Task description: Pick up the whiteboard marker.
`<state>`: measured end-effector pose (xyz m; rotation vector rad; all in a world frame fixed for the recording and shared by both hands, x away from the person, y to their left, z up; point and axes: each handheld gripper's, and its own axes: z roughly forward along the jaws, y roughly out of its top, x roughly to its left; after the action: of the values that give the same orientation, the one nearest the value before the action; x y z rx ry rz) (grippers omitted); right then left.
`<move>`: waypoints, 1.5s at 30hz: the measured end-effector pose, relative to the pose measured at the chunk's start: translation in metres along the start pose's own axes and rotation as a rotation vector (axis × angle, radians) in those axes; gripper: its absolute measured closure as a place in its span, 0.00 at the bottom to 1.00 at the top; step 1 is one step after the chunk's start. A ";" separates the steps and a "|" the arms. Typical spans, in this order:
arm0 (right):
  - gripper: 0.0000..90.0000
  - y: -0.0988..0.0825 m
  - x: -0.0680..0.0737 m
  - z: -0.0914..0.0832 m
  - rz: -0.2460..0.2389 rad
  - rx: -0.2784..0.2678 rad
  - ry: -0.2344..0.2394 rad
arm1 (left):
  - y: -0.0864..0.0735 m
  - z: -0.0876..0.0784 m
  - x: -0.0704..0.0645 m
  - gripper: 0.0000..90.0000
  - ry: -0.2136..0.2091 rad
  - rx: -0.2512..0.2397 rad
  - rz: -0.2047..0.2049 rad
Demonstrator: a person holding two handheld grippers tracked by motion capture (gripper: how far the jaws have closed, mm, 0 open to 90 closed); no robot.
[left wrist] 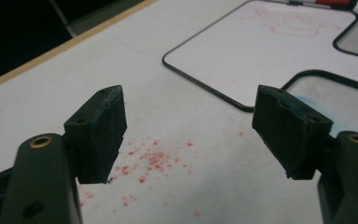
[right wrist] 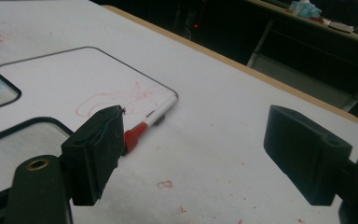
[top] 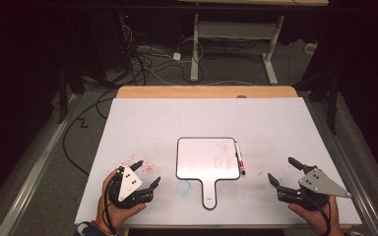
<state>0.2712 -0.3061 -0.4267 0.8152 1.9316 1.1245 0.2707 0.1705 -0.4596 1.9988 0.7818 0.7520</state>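
A small paddle-shaped whiteboard with faint red scribbles lies in the middle of the white table cover; it also appears as the whiteboard and the whiteboard in the gripper views. A white marker with a red cap rests along its right edge, seen close as the marker. My left gripper hovers open near the front left, over red specks. My right gripper stands open at the front right, nothing between its jaws. The left gripper and right gripper hold nothing.
Red speckles stain the cover left of the board, and a pale blue smudge sits beside the handle. The wooden table edge runs along the far side. Cables and desk legs lie on the floor beyond.
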 end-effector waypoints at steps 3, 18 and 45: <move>0.24 -0.003 0.000 0.005 0.000 0.020 -0.003 | 0.001 0.006 0.000 0.27 -0.027 0.014 -0.003; 0.29 -0.010 -0.006 0.021 0.088 0.170 0.169 | -0.003 0.012 -0.003 0.28 -0.041 0.077 0.002; 0.51 0.027 -0.034 0.172 0.344 0.532 0.375 | -0.007 0.017 -0.004 0.27 -0.096 0.098 0.008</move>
<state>0.4373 -0.2491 -0.4513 1.3372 2.5292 1.0160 0.2793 0.1620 -0.4742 2.1098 0.7677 0.6284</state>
